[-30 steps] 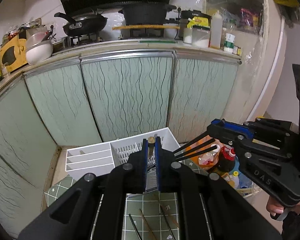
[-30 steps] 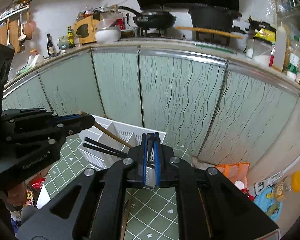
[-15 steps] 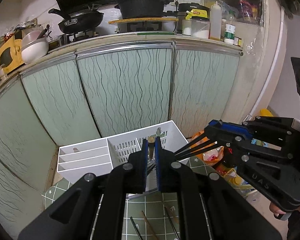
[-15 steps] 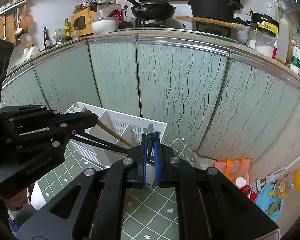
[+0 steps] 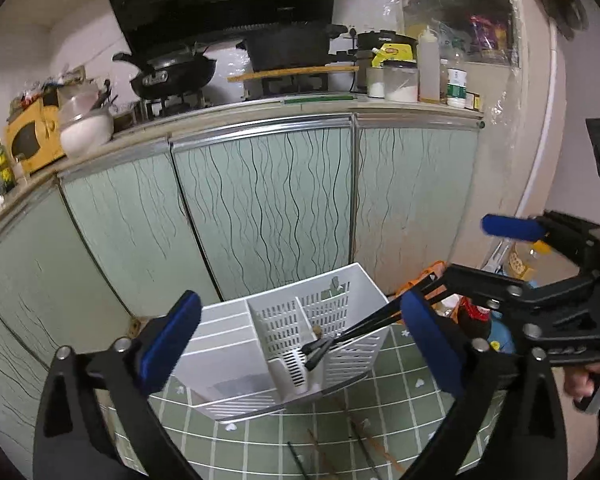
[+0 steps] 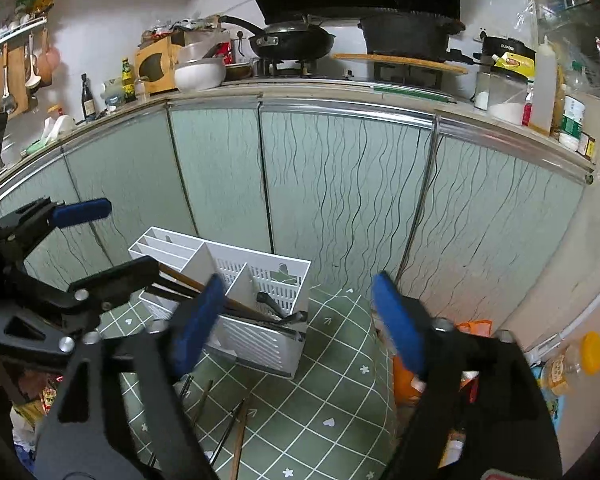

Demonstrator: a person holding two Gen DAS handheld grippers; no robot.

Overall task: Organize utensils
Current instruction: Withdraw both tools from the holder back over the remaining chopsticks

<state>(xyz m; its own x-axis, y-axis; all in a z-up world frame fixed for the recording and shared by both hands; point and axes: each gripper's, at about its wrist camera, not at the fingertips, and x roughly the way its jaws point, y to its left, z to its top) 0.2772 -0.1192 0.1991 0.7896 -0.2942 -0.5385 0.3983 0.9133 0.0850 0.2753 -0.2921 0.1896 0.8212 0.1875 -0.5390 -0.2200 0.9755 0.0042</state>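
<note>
In front of me stand pale green cabinets (image 5: 260,208) under a cluttered counter (image 6: 340,88), and below them a green checked mat (image 6: 332,380) carries the white rack (image 5: 236,344), its slotted side to my left and its perforated bins to my right. My left gripper (image 5: 300,344) and my right gripper (image 6: 296,320) are both opening, jaws spread wide with nothing pressed between the blue pads (image 5: 168,340), one on each side of the rack. Dark chopsticks (image 5: 352,330) and a wooden-handled utensil (image 6: 204,288) lean out of the perforated bin, and a few more chopsticks (image 6: 232,436) lie loose on the mat just before it.
</note>
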